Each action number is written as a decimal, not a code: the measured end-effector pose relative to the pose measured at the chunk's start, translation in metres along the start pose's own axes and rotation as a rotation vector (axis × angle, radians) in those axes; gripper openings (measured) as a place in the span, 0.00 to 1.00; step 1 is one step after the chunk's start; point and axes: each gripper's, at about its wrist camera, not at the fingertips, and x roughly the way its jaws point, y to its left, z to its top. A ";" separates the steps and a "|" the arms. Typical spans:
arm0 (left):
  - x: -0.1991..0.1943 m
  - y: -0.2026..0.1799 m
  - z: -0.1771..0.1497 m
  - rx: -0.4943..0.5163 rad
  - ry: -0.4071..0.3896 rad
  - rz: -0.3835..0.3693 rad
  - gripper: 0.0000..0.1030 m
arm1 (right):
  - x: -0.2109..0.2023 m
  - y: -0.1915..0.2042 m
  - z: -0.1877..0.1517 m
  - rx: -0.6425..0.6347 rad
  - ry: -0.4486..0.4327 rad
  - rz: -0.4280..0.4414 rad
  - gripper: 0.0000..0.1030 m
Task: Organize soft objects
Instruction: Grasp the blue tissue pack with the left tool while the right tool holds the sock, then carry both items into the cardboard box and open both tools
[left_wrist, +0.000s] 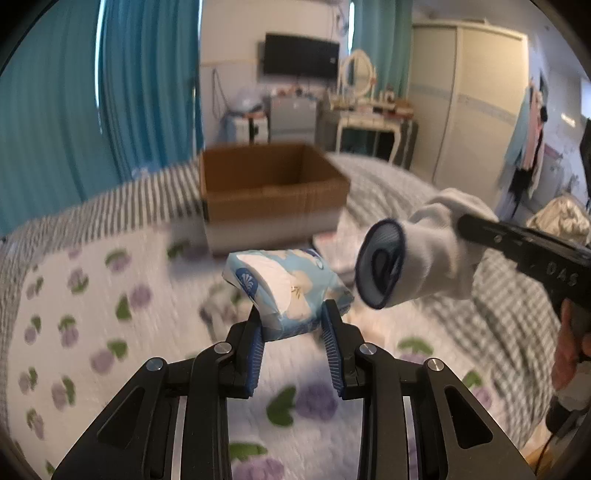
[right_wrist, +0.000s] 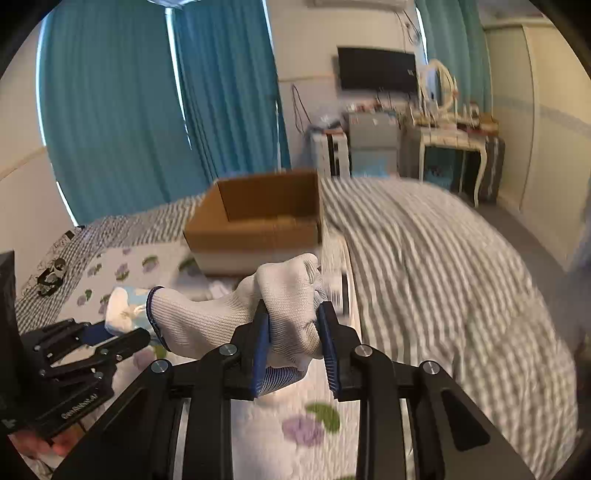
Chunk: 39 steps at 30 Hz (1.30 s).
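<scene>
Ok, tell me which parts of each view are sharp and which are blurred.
Left wrist view: the left gripper and tissue pack are sharp, the cardboard box and floral bedspread smear. Right wrist view: the white glove is crisp, the striped duvet streaks.

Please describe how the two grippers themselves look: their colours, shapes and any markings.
Both the left gripper and the right gripper have black angular frames with cut-out openings and silver round bolt heads. Their fingers carry blue ribbed pads. White lettering marks each body's side, too blurred to read reliably.
</scene>
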 end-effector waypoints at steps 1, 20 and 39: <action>-0.004 0.002 0.011 0.000 -0.025 -0.003 0.28 | -0.001 0.004 0.012 -0.019 -0.014 -0.002 0.25; 0.112 0.062 0.149 0.039 -0.189 0.093 0.34 | 0.151 0.015 0.165 -0.085 -0.077 -0.010 0.25; 0.133 0.078 0.158 0.014 -0.182 0.209 0.68 | 0.167 0.002 0.164 -0.019 -0.109 0.001 0.79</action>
